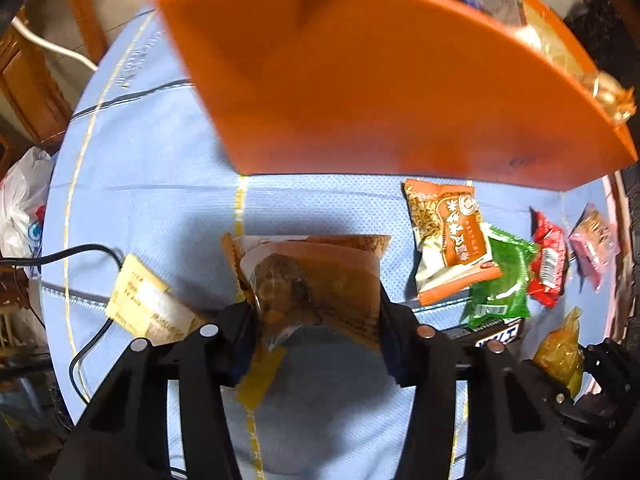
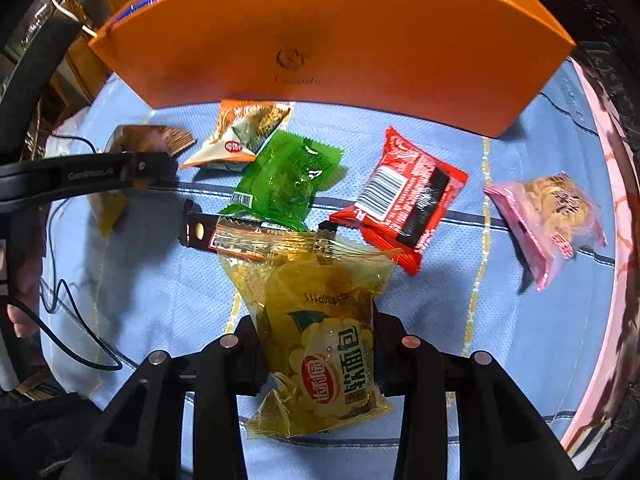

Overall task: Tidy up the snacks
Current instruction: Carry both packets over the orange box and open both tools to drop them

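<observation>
My left gripper point(image 1: 318, 316) is shut on a brown snack packet point(image 1: 320, 272), held just above the blue tablecloth point(image 1: 160, 184). In the right wrist view this gripper point(image 2: 154, 168) shows from the side at the left, with the brown packet point(image 2: 152, 138) in it. My right gripper point(image 2: 316, 344) is shut on a clear yellow bread packet point(image 2: 320, 320), pinched at its middle. That yellow packet point(image 1: 560, 352) also shows at the lower right of the left wrist view. An orange box point(image 1: 380, 80) point(image 2: 328, 40) with several snacks inside stands just beyond both grippers.
On the cloth lie an orange-and-white packet point(image 2: 240, 132), a green packet point(image 2: 284, 180), a red packet point(image 2: 404, 196), a pink packet point(image 2: 548, 216) and a dark bar point(image 2: 200, 232). A pale yellow packet point(image 1: 140, 300) and a black cable point(image 1: 80, 256) lie at the left. The table's pink rim point(image 2: 616, 208) runs along the right.
</observation>
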Demonstrator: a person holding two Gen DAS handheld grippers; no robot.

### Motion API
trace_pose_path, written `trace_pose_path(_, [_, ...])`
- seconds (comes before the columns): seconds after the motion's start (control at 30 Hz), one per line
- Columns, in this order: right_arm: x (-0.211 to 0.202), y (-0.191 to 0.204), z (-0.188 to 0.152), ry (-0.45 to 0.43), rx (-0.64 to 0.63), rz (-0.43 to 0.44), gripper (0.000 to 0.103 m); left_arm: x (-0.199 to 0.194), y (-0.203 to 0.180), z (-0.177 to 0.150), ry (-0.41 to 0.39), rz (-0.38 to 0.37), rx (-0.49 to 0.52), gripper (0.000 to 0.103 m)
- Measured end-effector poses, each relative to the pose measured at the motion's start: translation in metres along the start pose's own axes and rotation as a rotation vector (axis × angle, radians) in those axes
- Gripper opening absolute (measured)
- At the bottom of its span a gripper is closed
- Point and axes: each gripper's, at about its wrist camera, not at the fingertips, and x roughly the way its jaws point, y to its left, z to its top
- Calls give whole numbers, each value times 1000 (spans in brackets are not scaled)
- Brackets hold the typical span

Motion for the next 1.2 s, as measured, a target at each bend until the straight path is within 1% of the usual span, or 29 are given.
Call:
trace_pose_path(0.03, [-3,-6,-1,-4,5,5,39,-4,1,-1,-10,-8,-1,49])
trace_pose_path(0.07, [-9,-20,-4,-7,8,11,38,-7,2,-2,-14,-12,-3,49])
trace_pose_path(0.17, [-17,-25,-5,-36,14,17,38,-23,7,-3,-27,-7,-15,49])
trace_pose_path(0.27, [-41,-28,-5,-103,0,30,38,-42,5,-8,-43,-16,-13,50])
trace_pose_path(0.3, [-53,-28,-2,-139,-9,38,38,-53,3,-8,-64,-32,-6,50])
trace_pose_path(0.43, [-86,-34,16,-228,-22,50,38,-94,-14,-5,-136,-52,26,50])
trace_pose_path(0.47, [-97,-37,24,-253,-24,52,38,-106,-9,-4,-149,-60,29,50])
trace_pose_path(0.5, [-105,-39,32,-277,-26,52,38,-119,-12,-2,-175,-69,38,50])
trace_pose_path(0.53, [-112,-39,32,-295,-26,50,38,-126,-15,1,-196,-70,46,50])
trace_pose_path(0.6, [-121,-39,45,-343,-24,47,38,-148,-19,15,-244,-75,56,50])
trace_pose_path(0.7, [-130,-44,72,-387,-5,47,38,-154,-22,42,-277,-92,47,51])
trace_pose_path(0.8, [-133,-54,102,-409,21,61,38,-152,-25,71,-282,-84,30,51])
trace_pose_path(0.83, [-130,-58,114,-404,31,73,38,-147,-28,78,-278,-87,24,51])
trace_pose_path(0.93, [-126,-61,136,-406,38,67,38,-139,-31,101,-262,-89,15,51])
trace_pose_path(1.0, [-121,-65,148,-398,52,71,38,-131,-35,111,-251,-73,20,51])
trace_pose_path(1.07, [-111,-70,159,-390,70,69,39,-122,-36,118,-243,-77,17,53])
trace_pose_path(1.13, [-102,-76,169,-377,91,71,40,-111,-35,127,-221,-69,4,59])
trace_pose_path(1.17, [-98,-79,174,-373,109,75,40,-108,-34,130,-211,-63,-9,65])
trace_pose_path(1.2, [-96,-82,175,-374,125,78,46,-105,-32,134,-207,-65,-30,81])
